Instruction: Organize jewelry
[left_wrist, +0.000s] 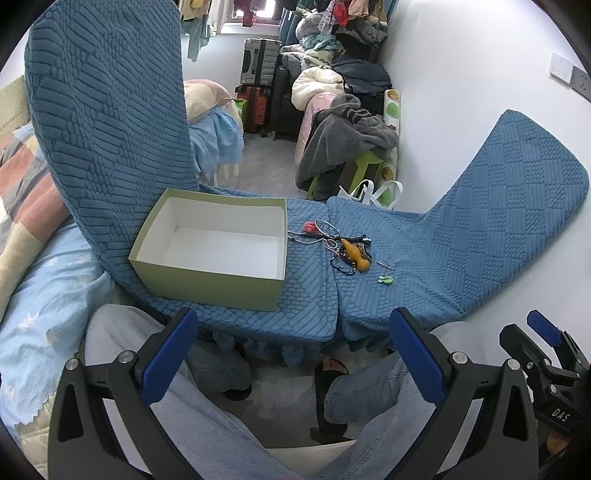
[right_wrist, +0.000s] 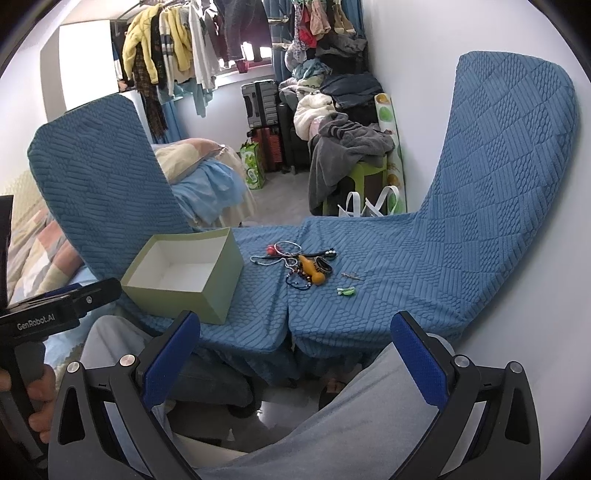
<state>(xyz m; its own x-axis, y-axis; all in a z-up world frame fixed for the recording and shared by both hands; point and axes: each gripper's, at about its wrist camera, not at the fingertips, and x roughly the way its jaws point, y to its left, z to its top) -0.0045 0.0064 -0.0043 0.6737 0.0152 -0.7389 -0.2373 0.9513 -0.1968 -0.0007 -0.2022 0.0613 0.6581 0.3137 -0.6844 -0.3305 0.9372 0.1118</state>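
Chair covers (left_wrist: 461, 251): blue, woven in checks of ribbed and pebbled texture. Box (left_wrist: 207, 273): pale green outside, white inside. Jewelry pile (right_wrist: 303, 267): an orange-yellow piece (right_wrist: 312, 271), a red bead (right_wrist: 271, 250), silver bangle (right_wrist: 288, 246), dark beads; small green item (right_wrist: 346, 291), perhaps glass. My grippers' pads (left_wrist: 170, 354): blue, dotted, on black frames. My trousers (right_wrist: 351, 424): light grey-blue.

A lived-in bedroom of a home is shown. A bed (left_wrist: 44, 258) with a patchwork quilt and a pale blue sheet is seen at the left, and clothes on a hanging rail (right_wrist: 177, 40) are seen before the window. Suitcases (left_wrist: 258, 74) are stacked against the far wall, laundry (left_wrist: 343, 81) is heaped beside them, and two chairs in blue knitted covers (right_wrist: 369, 295) are pushed together.
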